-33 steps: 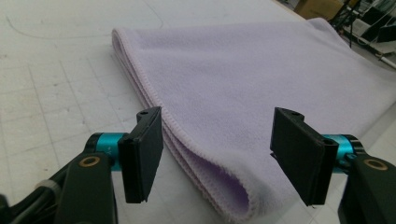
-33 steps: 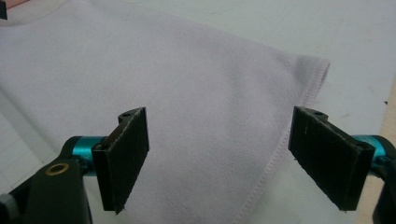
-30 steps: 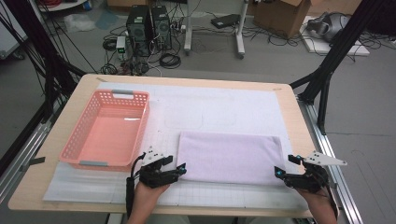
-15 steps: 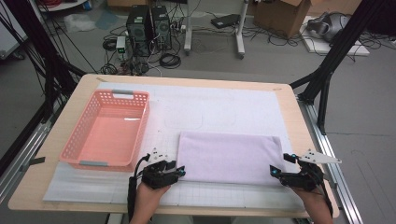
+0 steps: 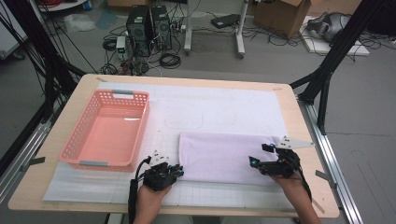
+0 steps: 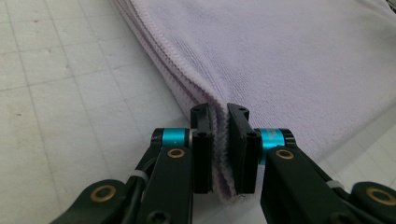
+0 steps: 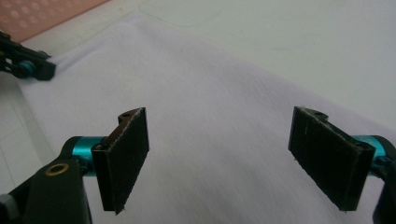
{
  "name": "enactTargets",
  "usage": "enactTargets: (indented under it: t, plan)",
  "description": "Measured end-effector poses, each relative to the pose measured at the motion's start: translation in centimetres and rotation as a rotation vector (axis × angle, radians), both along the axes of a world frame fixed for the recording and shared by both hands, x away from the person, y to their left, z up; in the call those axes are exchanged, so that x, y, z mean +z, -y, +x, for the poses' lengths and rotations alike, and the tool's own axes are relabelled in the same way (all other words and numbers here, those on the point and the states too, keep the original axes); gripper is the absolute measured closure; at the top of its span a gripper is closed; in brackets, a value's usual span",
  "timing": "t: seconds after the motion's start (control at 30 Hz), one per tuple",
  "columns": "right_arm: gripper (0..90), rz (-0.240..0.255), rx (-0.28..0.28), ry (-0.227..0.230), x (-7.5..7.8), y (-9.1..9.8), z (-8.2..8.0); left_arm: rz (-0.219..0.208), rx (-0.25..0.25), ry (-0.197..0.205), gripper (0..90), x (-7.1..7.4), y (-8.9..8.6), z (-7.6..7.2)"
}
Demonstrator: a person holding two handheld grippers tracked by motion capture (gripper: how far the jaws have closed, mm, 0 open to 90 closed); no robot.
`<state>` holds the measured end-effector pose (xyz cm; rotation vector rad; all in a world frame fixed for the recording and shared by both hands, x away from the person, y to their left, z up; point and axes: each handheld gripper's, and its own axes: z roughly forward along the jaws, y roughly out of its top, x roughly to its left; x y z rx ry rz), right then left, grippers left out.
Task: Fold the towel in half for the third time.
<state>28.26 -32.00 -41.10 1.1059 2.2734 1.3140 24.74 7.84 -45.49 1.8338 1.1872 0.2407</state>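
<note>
A folded lavender towel (image 5: 219,156) lies flat on the white gridded mat (image 5: 224,105), near the table's front edge. My left gripper (image 5: 179,172) sits at the towel's near left corner. In the left gripper view its jaws have just been closing, and the left gripper (image 6: 219,149) is now shut with the towel's (image 6: 289,70) layered hem pinched between the pads. My right gripper (image 5: 259,155) hovers over the towel's right part. In the right gripper view the right gripper (image 7: 224,158) is wide open above the towel (image 7: 210,93), with nothing between its pads.
An empty pink plastic basket (image 5: 109,130) stands on the mat's left side, close to the left gripper. The wooden table (image 5: 303,140) ends just right of the towel. Beyond the far edge are computers, cables and black frame legs on the floor.
The right gripper has moved left from the towel's right end to above the cloth. The left gripper stayed at the corner and its jaws closed on the hem.
</note>
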Motion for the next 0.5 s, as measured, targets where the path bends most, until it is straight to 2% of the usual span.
enactTargets:
  t: [0.13,0.3,0.43,0.5]
  plan:
    - [19.1,0.008,0.046,0.002,0.7,-2.8,1.6,-0.014,0.001,-0.008,80.4,-0.1,-0.1,0.0]
    - [19.6,-0.012,0.099,-0.007,1.2,-6.5,3.8,-0.020,0.002,-0.009,80.2,-0.1,-0.2,0.0]
    - [26.1,-0.023,0.142,-0.002,1.5,-8.6,5.2,-0.020,0.007,-0.007,80.1,-0.1,-0.2,0.0]
    - [25.9,-0.034,0.152,-0.015,1.5,-9.5,6.0,-0.016,0.006,-0.007,80.1,-0.1,-0.2,0.0]
